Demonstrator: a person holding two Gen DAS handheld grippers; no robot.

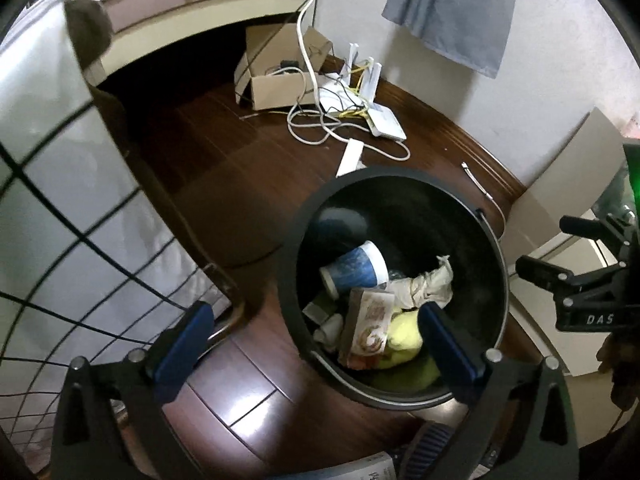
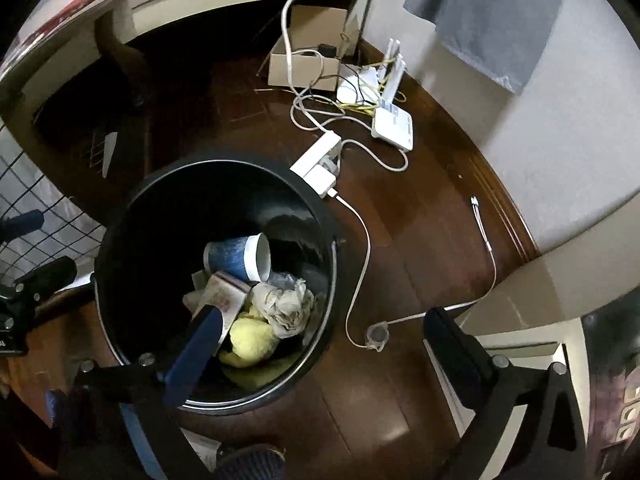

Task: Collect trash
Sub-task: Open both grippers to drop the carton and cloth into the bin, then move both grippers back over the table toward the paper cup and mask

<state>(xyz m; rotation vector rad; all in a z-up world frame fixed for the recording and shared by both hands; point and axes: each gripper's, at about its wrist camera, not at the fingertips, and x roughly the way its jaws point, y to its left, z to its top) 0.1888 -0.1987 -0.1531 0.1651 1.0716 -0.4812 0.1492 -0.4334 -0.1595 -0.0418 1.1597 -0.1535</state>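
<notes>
A black round trash bin (image 1: 492, 248) stands on the dark wood floor; it also shows in the right wrist view (image 2: 120, 216). Inside lie a blue-and-white paper cup (image 1: 356, 268) (image 2: 236, 256), crumpled paper (image 1: 428, 286) (image 2: 286, 304), a printed carton (image 1: 368, 326) (image 2: 224, 292) and a yellow cloth (image 1: 404, 340) (image 2: 252, 340). My left gripper (image 1: 316, 334) is open and empty above the bin's near rim. My right gripper (image 2: 324, 332) is open and empty, its left finger over the bin, its right finger over the floor.
An open cardboard box (image 1: 276, 84) (image 2: 304, 68), a white router (image 1: 386, 124) (image 2: 394, 126), a power strip (image 2: 316, 164) and tangled white cables (image 2: 360, 240) lie on the floor behind the bin. A wire grid (image 1: 60, 216) stands left. A cabinet (image 2: 520, 300) is at the right.
</notes>
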